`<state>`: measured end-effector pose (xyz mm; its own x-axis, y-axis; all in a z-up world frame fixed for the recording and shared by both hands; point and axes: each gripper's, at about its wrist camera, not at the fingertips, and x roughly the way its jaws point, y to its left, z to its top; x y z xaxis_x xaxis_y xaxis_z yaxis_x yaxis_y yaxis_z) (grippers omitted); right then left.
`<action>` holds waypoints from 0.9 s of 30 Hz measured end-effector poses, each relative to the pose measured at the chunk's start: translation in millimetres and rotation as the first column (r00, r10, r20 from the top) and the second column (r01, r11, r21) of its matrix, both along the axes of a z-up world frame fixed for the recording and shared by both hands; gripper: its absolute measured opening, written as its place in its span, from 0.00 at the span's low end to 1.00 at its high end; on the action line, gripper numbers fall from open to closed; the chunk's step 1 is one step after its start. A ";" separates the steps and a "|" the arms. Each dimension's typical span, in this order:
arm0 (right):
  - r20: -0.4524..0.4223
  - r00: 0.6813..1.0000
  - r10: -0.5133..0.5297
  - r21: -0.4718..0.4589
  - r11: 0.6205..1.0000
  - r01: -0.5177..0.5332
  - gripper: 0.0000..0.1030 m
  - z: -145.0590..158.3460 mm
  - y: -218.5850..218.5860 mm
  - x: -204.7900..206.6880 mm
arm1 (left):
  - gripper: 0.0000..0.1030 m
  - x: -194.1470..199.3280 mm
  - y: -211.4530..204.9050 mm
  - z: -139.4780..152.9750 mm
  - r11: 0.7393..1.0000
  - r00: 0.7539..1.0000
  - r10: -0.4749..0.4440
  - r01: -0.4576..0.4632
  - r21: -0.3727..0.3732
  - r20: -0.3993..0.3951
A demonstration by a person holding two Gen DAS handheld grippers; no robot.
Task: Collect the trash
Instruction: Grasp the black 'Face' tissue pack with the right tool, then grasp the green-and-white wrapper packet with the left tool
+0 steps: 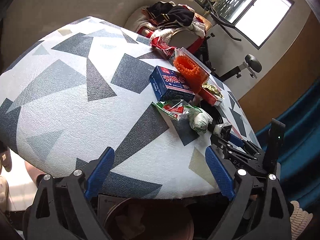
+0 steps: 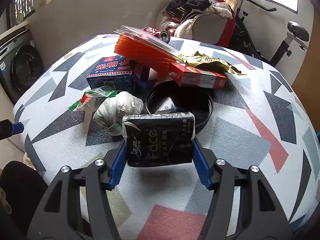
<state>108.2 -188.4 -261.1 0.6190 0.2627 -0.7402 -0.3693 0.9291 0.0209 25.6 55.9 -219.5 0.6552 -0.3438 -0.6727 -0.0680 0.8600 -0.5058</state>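
Observation:
A pile of trash lies on the round patterned table (image 2: 250, 140). In it are a blue ice-cream box (image 2: 112, 76), a green-white wrapper (image 2: 88, 100), a crumpled white bag (image 2: 118, 110), a black round lid (image 2: 180, 100), a red box (image 2: 200, 76), an orange mesh in clear plastic (image 2: 144, 48) and a gold wrapper (image 2: 210, 60). My right gripper (image 2: 159, 142) is shut on a black tissue pack (image 2: 160, 140), with a blue pad on each side. My left gripper (image 1: 160, 152) is open over the table's near edge with nothing between its fingers. The pile (image 1: 180, 92) lies ahead of it, to the right.
A chair heaped with clothes (image 2: 200, 10) and an exercise bike (image 2: 290, 36) stand behind the table. A washing machine (image 2: 22, 68) is at the left. Below the table edge sits a round brown container (image 1: 148, 220). Blue fabric (image 1: 300, 140) lies to the right.

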 end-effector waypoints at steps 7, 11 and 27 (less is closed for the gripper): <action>0.004 0.999 -0.032 0.028 0.999 0.032 0.60 6.0 -22.1 -4.1 | 0.55 59.1 5.6 -22.9 0.958 0.990 0.074 -0.103 -0.266 -0.116; 0.013 0.999 -0.044 0.061 0.997 0.043 0.60 11.7 -30.0 -6.8 | 0.46 81.0 7.8 -42.5 0.888 0.974 0.124 -0.194 -0.417 -0.188; 0.025 0.998 -0.058 0.073 0.996 0.056 0.60 19.4 -46.5 -8.5 | 0.01 100.0 -6.7 -30.2 0.970 0.985 0.103 -0.129 -0.206 -0.136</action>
